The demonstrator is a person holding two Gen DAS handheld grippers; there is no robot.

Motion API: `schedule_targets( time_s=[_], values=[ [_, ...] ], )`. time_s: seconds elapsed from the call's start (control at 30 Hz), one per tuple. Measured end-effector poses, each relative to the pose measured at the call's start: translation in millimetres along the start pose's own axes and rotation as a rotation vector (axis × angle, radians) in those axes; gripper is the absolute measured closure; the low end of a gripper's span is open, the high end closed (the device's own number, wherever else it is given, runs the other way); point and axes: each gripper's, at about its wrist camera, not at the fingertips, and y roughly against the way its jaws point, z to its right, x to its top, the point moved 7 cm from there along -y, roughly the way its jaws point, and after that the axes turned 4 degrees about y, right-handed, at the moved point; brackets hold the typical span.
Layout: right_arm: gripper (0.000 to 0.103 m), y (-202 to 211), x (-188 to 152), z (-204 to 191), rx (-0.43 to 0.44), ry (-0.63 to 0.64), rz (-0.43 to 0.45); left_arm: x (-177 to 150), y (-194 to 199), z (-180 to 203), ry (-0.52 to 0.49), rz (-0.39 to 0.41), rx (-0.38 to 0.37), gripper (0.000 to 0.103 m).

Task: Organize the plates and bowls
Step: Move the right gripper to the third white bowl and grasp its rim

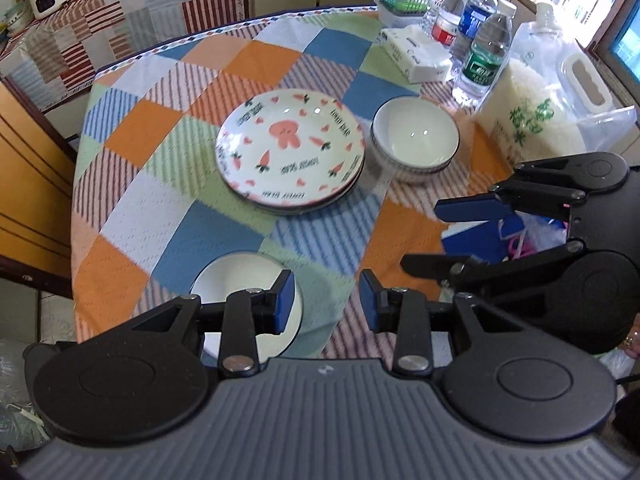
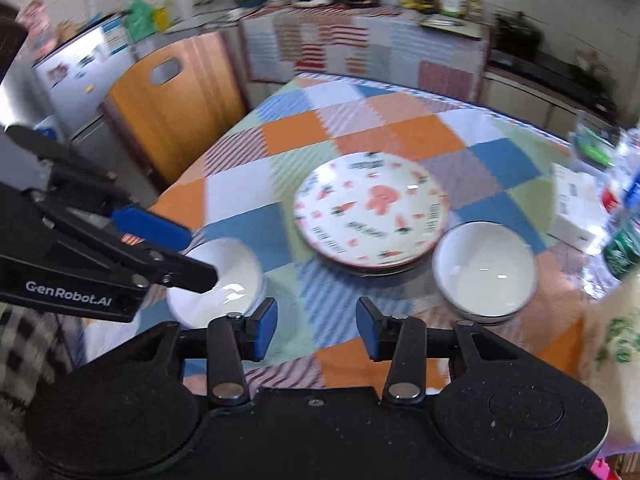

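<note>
Left claw (image 1: 326, 300): jaws wide, empty, above near table (image 1: 132, 208) edge. Right claw (image 2: 316, 328): jaws wide, empty. Carrot-print plate stack (image 1: 290, 150): mid-table on checked cloth. Stacked white bowls (image 1: 416, 136): just beside the plates, toward the water bottles (image 1: 480, 56). Single white bowl (image 1: 248, 304): near edge, apart, under the left claw's left finger.

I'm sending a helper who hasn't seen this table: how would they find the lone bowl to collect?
On the patchwork checked tablecloth, find the carrot-patterned plate stack at the centre. The lone white bowl sits by the near edge, apart from the plates. The other white bowls are stacked beside the plates, near the water bottles.
</note>
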Motion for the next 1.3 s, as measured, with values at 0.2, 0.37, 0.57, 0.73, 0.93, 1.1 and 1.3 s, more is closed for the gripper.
schedule_targets(
  time_s=[0.2, 0.37, 0.57, 0.73, 0.93, 1.1, 1.3],
  values=[
    [0.046, -14, -8, -40, 0.077, 0.097, -0.021, -21, 2, -16, 0.000, -0.009, 0.011, 0.063],
    [0.038, -29, -14, -60, 0.134, 0.133, -0.029, -39, -3, -27, -0.003, -0.038, 0.031, 0.060],
    [0.035, -51, -25, -71, 0.162, 0.187, -0.076, -53, -15, -43, 0.005, -0.064, 0.065, 0.048],
    [0.034, -71, -29, -70, 0.201, 0.171, -0.073, -59, -31, -59, 0.033, -0.085, 0.075, 0.044],
    [0.032, -99, -34, -75, 0.271, 0.148, -0.097, -61, -48, -75, 0.040, -0.073, 0.071, 0.031],
    [0.031, -121, -41, -80, 0.268, 0.165, -0.129, -62, -63, -91, 0.068, -0.089, 0.079, 0.028],
    [0.031, -147, -44, -83, 0.261, 0.181, -0.160, -66, -88, -112, 0.098, -0.120, 0.102, 0.027]
  ],
)
